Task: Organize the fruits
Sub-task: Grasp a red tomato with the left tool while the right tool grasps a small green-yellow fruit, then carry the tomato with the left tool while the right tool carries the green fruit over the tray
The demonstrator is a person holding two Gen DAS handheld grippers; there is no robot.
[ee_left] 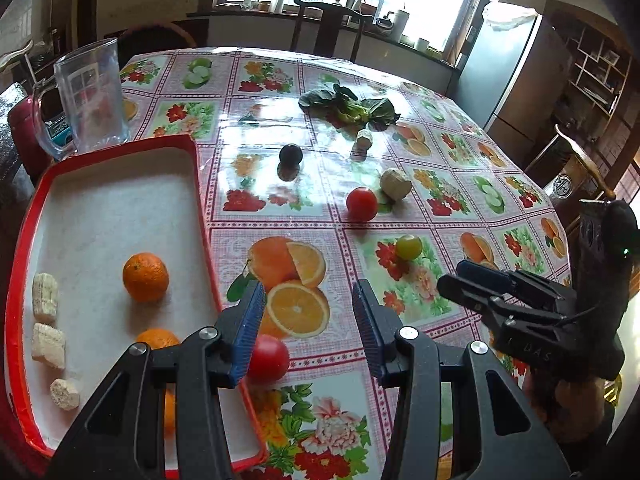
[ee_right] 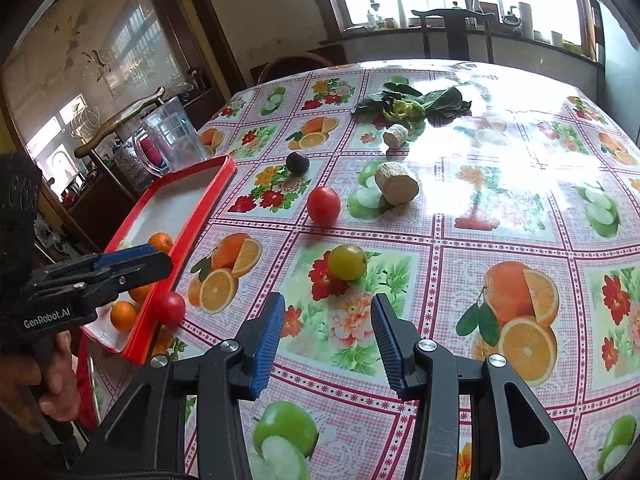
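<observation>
Both tongs hang half open with nothing between them. The right tongs [ee_right: 328,340] face the green-yellow fruit [ee_right: 347,262] on the tabletop [ee_right: 500,208] at twelve o'clock: small, smooth, likely to roll, so pinch across its middle. The red tray [ee_right: 188,216] lies at ten o'clock.

Hidden, cropped and unreadable parts across both wrist views

In the left wrist view the left tool's [ee_left: 308,328] own arms cover part of the red tray's [ee_left: 24,240] near end, hiding most of two oranges [ee_left: 157,338] and the left side of a red tomato [ee_left: 269,358]. The pitcher's [ee_left: 90,92] contents blur behind its plastic. In the right wrist view the left tool [ee_right: 132,260] hides part of the tray [ee_right: 188,224], and window-ledge items [ee_right: 476,4] are too small to identify.
</observation>
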